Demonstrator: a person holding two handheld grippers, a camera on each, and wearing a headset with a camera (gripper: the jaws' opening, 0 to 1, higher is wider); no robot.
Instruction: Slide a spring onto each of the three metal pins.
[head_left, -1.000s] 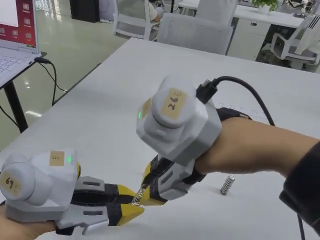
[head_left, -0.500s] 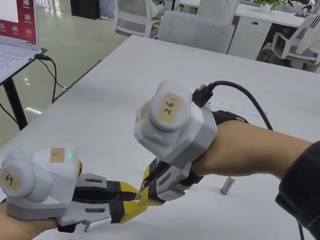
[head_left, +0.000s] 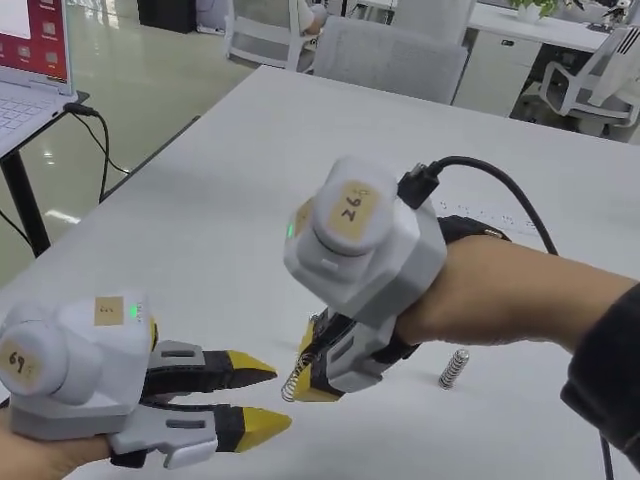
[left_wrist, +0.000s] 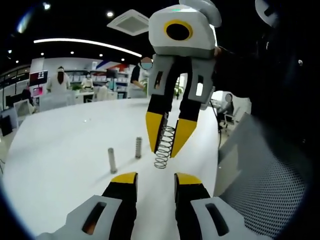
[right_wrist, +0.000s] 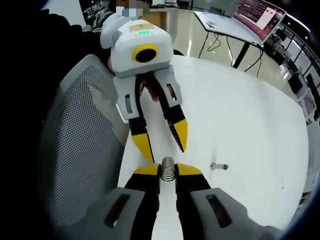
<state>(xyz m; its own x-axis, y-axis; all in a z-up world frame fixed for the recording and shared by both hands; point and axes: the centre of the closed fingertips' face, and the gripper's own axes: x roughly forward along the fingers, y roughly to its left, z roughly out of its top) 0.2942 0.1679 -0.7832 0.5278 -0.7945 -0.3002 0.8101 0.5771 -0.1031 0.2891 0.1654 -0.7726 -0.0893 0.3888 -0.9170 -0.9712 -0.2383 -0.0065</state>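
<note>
My right gripper (head_left: 308, 378) is shut on a small steel spring (head_left: 294, 379), which hangs tilted just above the white table (head_left: 230, 200). In the right gripper view the spring (right_wrist: 168, 167) stands end-on between the yellow jaw tips. My left gripper (head_left: 272, 393) is open at the lower left, a short gap away from the spring, with nothing between its jaws. In the left gripper view the right gripper (left_wrist: 167, 146) comes down from above holding the spring (left_wrist: 164, 146). Behind it stand a bare metal pin (left_wrist: 112, 160) and a ribbed, spring-like upright (left_wrist: 138, 147).
A second spring (head_left: 454, 368) stands loose on the table right of my right hand. A black cable (head_left: 490, 180) runs from the right gripper over the wrist. A laptop (head_left: 30, 60) sits on a side stand at far left. Office chairs (head_left: 390, 60) line the far edge.
My left gripper's jaws, shut against the spring before, have opened and drawn back to the left. The right gripper keeps hold of the spring and has barely moved.
</note>
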